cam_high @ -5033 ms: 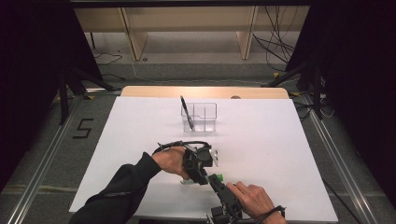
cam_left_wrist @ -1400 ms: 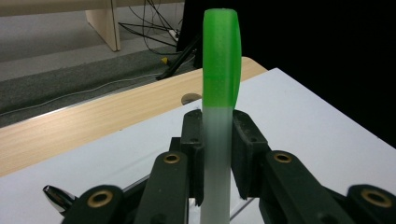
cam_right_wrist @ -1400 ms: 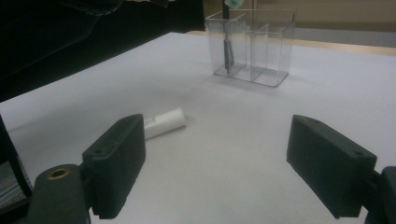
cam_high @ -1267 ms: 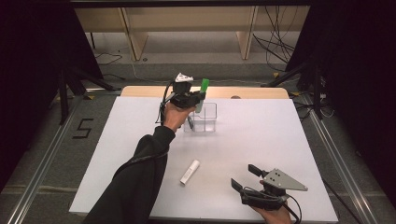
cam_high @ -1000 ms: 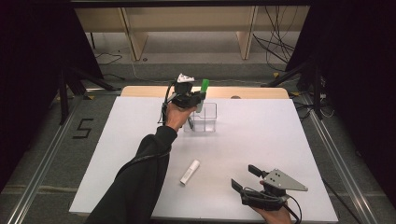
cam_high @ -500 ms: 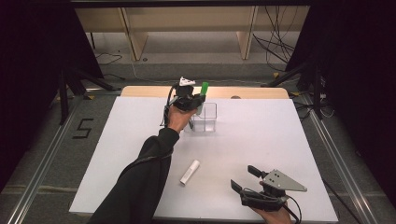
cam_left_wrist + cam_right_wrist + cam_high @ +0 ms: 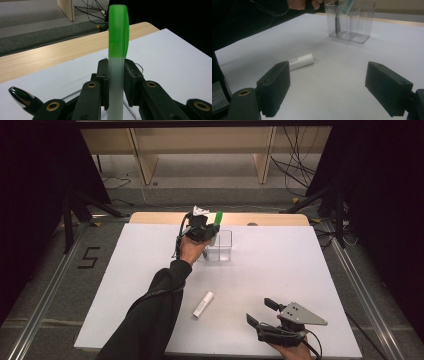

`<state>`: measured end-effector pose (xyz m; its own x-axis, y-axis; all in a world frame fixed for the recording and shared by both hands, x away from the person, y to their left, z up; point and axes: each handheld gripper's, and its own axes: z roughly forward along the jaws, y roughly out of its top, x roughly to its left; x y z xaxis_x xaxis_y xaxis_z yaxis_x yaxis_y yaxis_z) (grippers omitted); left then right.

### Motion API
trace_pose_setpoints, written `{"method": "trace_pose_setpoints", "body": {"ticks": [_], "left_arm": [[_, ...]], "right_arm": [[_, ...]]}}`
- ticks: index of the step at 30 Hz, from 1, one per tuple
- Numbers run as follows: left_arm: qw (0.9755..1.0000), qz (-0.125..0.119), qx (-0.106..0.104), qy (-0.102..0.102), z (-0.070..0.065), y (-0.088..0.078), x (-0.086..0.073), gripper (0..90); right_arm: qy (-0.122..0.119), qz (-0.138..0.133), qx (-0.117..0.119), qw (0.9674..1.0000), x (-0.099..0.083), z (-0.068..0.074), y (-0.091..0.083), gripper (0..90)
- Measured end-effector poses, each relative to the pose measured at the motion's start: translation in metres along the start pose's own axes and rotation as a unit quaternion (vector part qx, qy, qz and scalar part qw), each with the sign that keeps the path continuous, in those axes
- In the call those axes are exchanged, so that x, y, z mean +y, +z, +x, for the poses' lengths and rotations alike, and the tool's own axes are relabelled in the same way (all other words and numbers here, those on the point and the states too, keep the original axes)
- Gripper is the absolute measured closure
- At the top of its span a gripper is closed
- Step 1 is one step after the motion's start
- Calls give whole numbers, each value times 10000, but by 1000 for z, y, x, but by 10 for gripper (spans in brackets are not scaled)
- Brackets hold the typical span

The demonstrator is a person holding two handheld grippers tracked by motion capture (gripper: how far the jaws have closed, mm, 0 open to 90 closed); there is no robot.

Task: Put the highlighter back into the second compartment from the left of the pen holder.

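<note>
Nearest to me, at the front edge of the white tabletop (image 7: 125,285), my right gripper (image 7: 262,312) rests low in my right hand (image 7: 292,352). Its jaws stand wide apart with nothing between them, aimed across the tabletop toward the far side. A grey three-cornered plate sits on top of it.

A little farther in, to the left of that gripper and well apart from it, a white capped tube (image 7: 203,304) lies flat on its side on the tabletop. In the right gripper view the tube (image 7: 300,61) lies just past the tip of the left-hand jaw, not touching it.

Farther still, near the far edge, stands a clear plastic organizer (image 7: 223,247) divided into compartments. A black pen (image 7: 336,23) stands upright in its left compartment as the right gripper view shows it; the other compartments look empty.

At the organizer, my left arm reaches long across the tabletop, dark sleeve extended, with my left hand (image 7: 191,249) raised at the organizer's left side. My left gripper (image 7: 212,231) is held over the organizer's left end. Its jaws are closed narrow on a green-capped marker (image 7: 117,62), gripping its pale barrel, green cap upward. The barrel's lower end dips into the top of the organizer.
</note>
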<state>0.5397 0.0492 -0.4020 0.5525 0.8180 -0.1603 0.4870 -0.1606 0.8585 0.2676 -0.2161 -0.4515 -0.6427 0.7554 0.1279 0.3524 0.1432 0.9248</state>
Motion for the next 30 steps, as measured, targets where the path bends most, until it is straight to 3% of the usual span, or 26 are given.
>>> {"method": "trace_pose_setpoints", "body": {"ticks": [14, 22, 30], "left_arm": [[10000, 32, 49, 42, -2, 1, -3, 758], [9995, 133, 137, 255, -5, -5, -5, 726], [9996, 191, 97, 166, -4, -27, 0, 480]], "right_arm": [[-30, 39, 43, 10000, -1, 1, 1, 209], [-43, 57, 57, 10000, -2, 1, 1, 210], [-49, 69, 62, 9999, -2, 2, 2, 211]]}}
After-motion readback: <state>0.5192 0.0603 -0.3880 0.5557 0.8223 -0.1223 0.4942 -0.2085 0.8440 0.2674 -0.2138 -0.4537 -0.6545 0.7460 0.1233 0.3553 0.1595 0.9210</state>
